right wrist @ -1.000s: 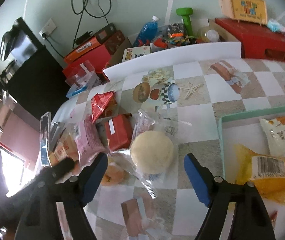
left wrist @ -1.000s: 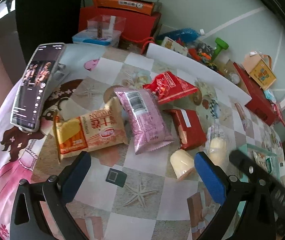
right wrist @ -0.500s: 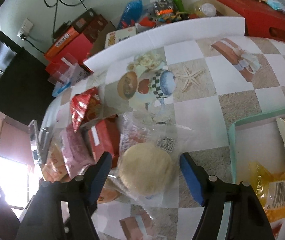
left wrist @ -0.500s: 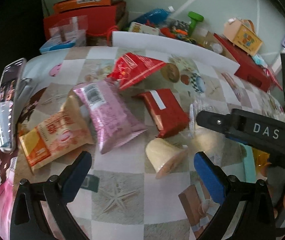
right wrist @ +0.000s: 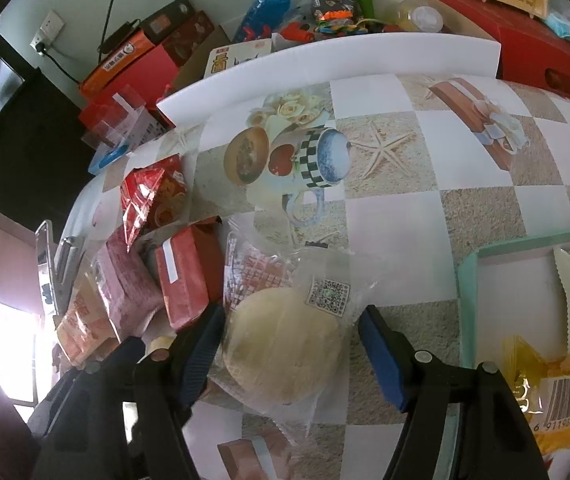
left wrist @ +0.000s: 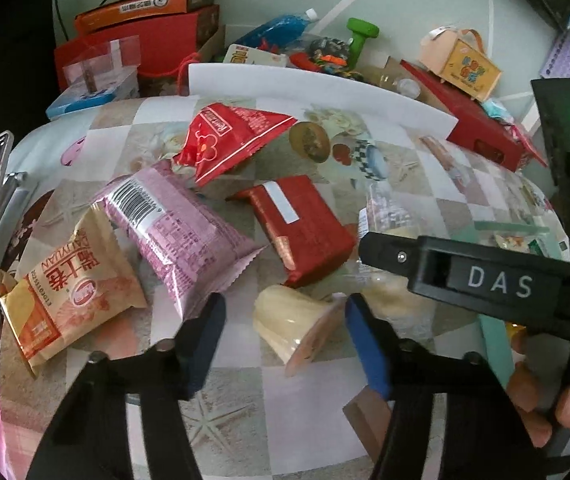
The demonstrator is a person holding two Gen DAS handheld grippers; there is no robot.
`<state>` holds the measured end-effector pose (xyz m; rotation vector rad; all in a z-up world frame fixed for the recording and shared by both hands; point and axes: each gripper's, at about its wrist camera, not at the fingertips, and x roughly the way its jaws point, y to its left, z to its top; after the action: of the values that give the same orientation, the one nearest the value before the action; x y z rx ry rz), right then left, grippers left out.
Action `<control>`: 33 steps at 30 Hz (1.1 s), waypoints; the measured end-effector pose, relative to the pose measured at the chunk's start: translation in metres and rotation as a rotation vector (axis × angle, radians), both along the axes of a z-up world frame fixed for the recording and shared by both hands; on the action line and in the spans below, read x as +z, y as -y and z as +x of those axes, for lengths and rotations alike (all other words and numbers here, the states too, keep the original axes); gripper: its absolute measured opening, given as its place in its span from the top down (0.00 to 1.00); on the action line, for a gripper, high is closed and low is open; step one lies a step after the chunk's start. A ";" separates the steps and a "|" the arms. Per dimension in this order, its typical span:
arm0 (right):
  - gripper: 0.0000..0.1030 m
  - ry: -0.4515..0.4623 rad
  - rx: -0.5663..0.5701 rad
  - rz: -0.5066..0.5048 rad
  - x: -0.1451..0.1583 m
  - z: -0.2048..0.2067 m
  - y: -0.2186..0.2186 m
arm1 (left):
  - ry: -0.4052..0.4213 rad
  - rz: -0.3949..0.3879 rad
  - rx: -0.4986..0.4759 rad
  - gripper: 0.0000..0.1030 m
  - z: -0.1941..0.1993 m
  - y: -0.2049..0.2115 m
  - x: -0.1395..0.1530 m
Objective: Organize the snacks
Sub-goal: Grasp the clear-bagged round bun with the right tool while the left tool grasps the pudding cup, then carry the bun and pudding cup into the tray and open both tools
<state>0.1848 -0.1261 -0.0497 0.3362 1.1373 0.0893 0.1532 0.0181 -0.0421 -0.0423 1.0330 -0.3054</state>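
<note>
Only my right view shows the mint tray [right wrist: 469,276] with two packets inside. My left view counts four packets on the surface [left wrist: 237,408]: yellow, pink, two red. My left tongs [left wrist: 281,332] are closing around a pale pudding cup [left wrist: 289,322] lying tipped, right pad touching. My right tongs [right wrist: 291,354] are closing around a clear-bagged round bun [right wrist: 285,344], left pad pressing the wrapper.

snack packets [left wrist: 189,236] strewn on a checkered tablecloth [right wrist: 397,216].
</note>
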 end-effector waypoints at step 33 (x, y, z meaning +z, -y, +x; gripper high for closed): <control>0.45 0.054 0.023 -0.047 0.002 -0.080 0.003 | -0.052 -0.044 0.075 0.52 0.000 -0.023 -0.003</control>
<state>0.1051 -0.1294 -0.0472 0.2774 1.0883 0.0909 0.1534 0.0406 -0.0446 -0.1290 1.0732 -0.2601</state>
